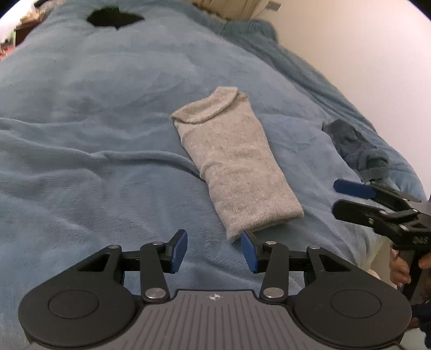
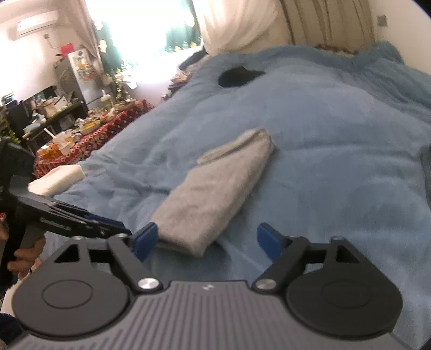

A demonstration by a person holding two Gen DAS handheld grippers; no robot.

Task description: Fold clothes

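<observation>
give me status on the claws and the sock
Left claw open, empty. Right claw open, empty. Folded grey knit sock flat on blue fleece blanket. Nothing in the way.

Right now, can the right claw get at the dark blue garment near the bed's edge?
Probably yes. The right claw is open and empty, and the dark blue garment lies just beyond its tips on the blue blanket, with nothing between. The grey folded garment sits off to the side.

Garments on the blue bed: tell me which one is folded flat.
The grey garment, a flat oblong mid-bed. The dark blue garment lies crumpled near the bed's edge; the black item is far off.
</observation>
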